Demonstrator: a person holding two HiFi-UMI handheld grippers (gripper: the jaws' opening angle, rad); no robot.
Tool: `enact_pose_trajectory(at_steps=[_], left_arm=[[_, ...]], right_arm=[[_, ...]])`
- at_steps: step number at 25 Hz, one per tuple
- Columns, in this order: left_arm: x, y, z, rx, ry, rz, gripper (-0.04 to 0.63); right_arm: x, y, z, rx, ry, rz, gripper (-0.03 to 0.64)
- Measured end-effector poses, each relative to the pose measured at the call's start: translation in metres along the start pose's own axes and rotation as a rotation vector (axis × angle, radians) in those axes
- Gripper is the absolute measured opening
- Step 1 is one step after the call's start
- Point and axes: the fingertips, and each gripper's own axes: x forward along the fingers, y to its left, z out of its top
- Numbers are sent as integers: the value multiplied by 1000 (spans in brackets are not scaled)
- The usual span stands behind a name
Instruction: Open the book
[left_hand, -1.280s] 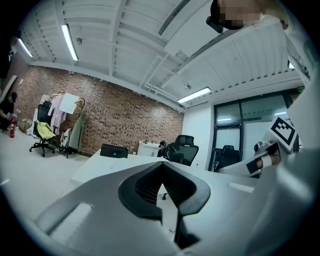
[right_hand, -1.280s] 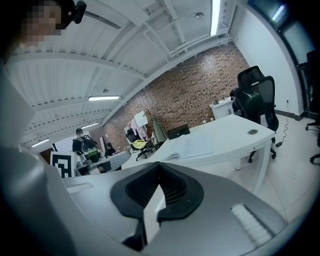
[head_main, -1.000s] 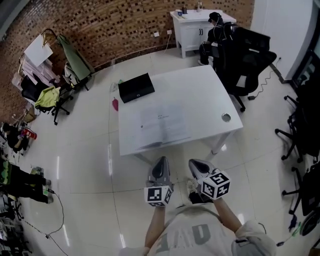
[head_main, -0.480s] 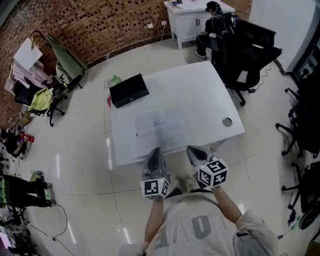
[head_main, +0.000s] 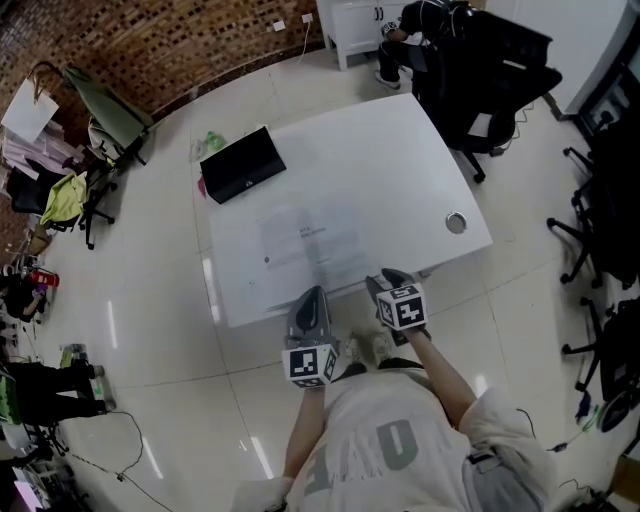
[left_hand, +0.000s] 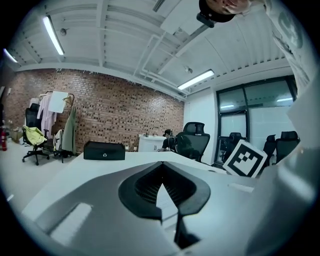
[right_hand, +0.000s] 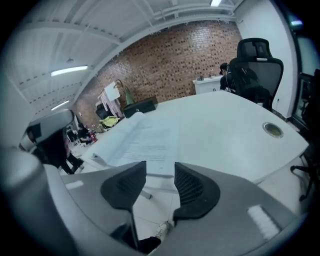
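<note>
A thin white closed book (head_main: 312, 245) lies flat on the white table (head_main: 400, 160), close to the near edge. In the right gripper view the book (right_hand: 142, 137) lies just ahead of the jaws and slightly left. My right gripper (head_main: 385, 285) hangs over the table's near edge, tilted down. It is open, its jaws have just been opening, and nothing is between them (right_hand: 160, 182). My left gripper (head_main: 310, 303) is shut and empty, level at the near edge, left of the right one. Its jaws (left_hand: 161, 175) meet in the left gripper view.
A black box (head_main: 240, 165) sits on the table's far left corner. A round cable grommet (head_main: 456, 222) is near the right edge. Black office chairs (head_main: 490, 80) stand at the right, with a person seated behind them. Clothes and chairs (head_main: 70, 190) crowd the left floor.
Both grippers have moved forward to the table's near edge. The right gripper dipped downward and its jaws went from shut to open. The left stays shut.
</note>
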Motion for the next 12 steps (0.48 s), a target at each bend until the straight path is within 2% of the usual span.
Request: enact_pose_trajectory(at_steps=[3,4,12], left_arm=[[1,8,-6,-10,24,4,17],[2,10,-8,-14,34,4,17],[1,24,-17,-29,60,21,17]], right_arm=[[10,-12,-11,3,37,-54,168],[11,-14,-11,-9,41,-65,138],[14,-14,-9,-20,47,-91,103]])
